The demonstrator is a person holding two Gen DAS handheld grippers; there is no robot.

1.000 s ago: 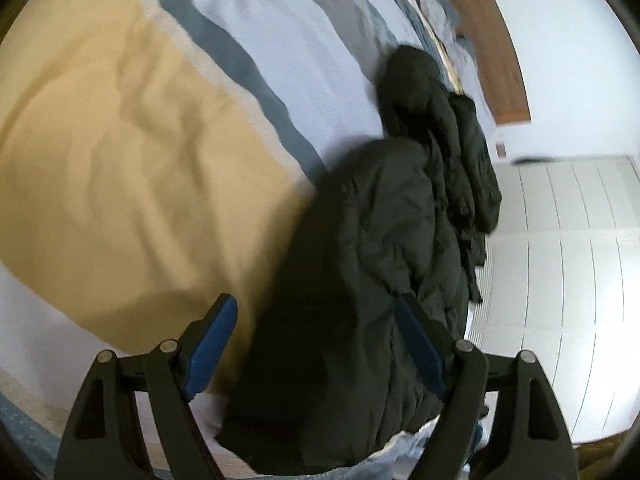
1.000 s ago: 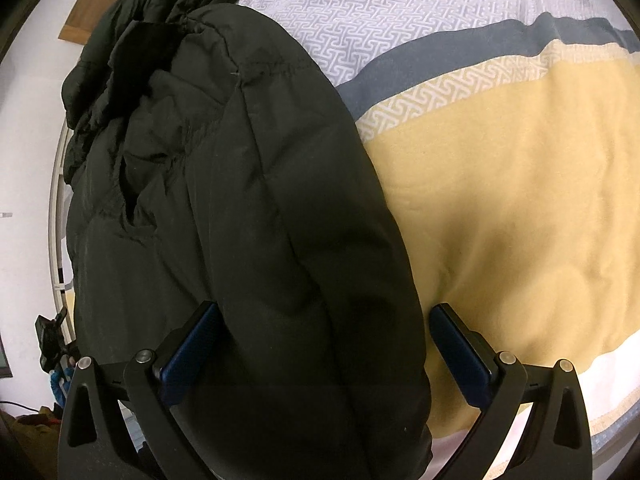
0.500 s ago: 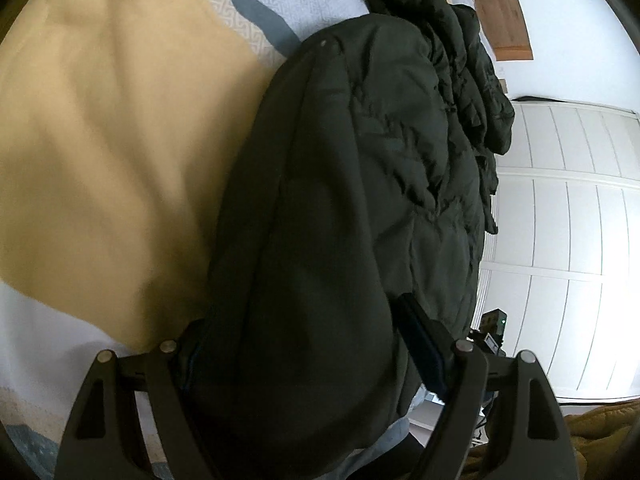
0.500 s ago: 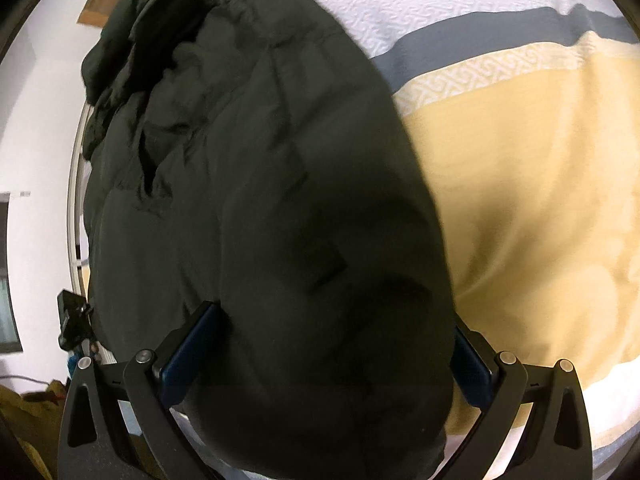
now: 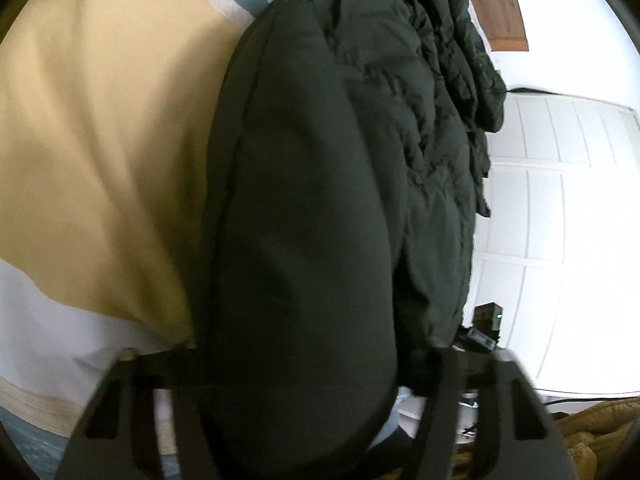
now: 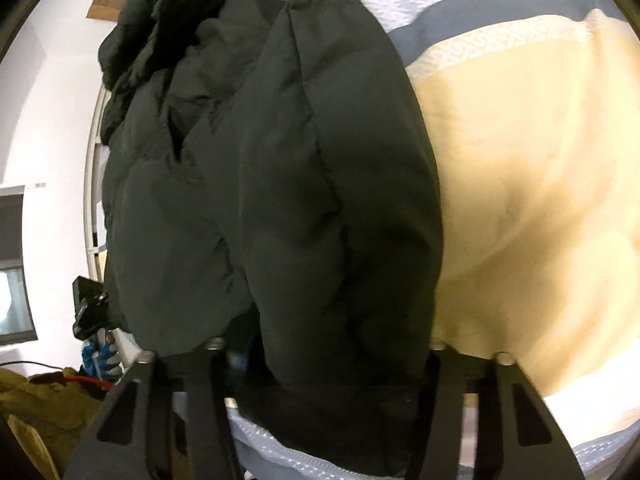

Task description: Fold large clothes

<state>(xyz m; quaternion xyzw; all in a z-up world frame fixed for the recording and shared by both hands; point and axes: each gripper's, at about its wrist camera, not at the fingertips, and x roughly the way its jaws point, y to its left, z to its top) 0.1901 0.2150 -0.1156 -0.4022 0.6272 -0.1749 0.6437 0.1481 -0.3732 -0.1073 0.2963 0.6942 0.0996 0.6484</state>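
A dark green padded jacket (image 5: 320, 160) lies bunched along the edge of a bed with a yellow, white and grey striped cover (image 5: 100, 160). My left gripper (image 5: 312, 356) straddles the near end of it. Its jaws are closing, and the puffy fabric bulges between them and hides the pads. In the right wrist view the same jacket (image 6: 280, 160) fills the middle, with the yellow cover (image 6: 540, 200) to its right. My right gripper (image 6: 328, 356) has jaws closing on a thick fold of the jacket, which swells out above the fingers.
White panelled doors (image 5: 560, 200) and a wooden headboard (image 5: 500, 4) stand beyond the bed. A small black device (image 6: 86, 304) sits past the bed edge. An olive-brown garment (image 6: 32, 408) lies low beside it. A dark window (image 6: 12, 264) is at the far left.
Both pairs of jaws stood wide and have narrowed onto the jacket. The left gripper came forward from beside the jacket's end until the fabric filled its jaws.
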